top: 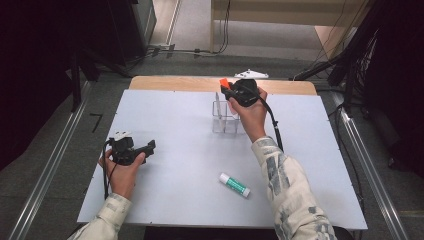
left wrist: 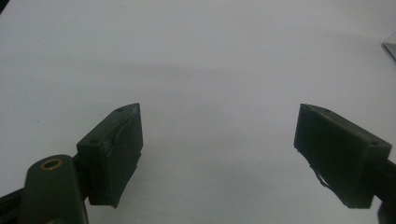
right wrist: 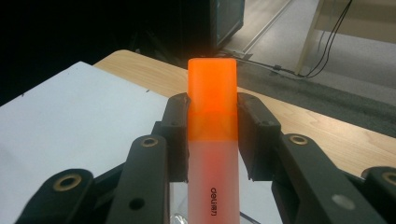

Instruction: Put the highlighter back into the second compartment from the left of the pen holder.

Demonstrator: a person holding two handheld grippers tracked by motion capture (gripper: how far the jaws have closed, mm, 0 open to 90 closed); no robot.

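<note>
- Two grippers are at work, and the right gripper [right wrist: 212, 135] is the busy one: its jaws pinch an orange highlighter [right wrist: 212, 107] just below the cap end, held upright above the clear plastic holder [top: 225, 117] at the far side of the table [top: 175, 150]
- One clean way to finish, as I judge it, is to line the marker's lower end up over a single compartment, keep it upright, lower it straight down and only loosen the jaws once it rests inside
- The grip sits high on the body, so the free lower end could swing; a slow descent should stop it catching a divider or tipping the light holder
- The left gripper [left wrist: 217, 154] rests low over bare table near the left edge, jaws spread wide with nothing between them; it could steady the holder if that starts to slide
- A glue stick [top: 234, 184] lies on its side near the person's edge, well apart from the holder, probably next in line
- Hard to make out: the hand and gripper cover the marker's lower end from above, so I cannot tell whether it already dips into the holder, or which compartment sits under it
- The holder's see-through walls blur into the tabletop, so its dividers are unclear, and a white object [top: 251, 74] beyond the table's far edge is too small to identify
</note>
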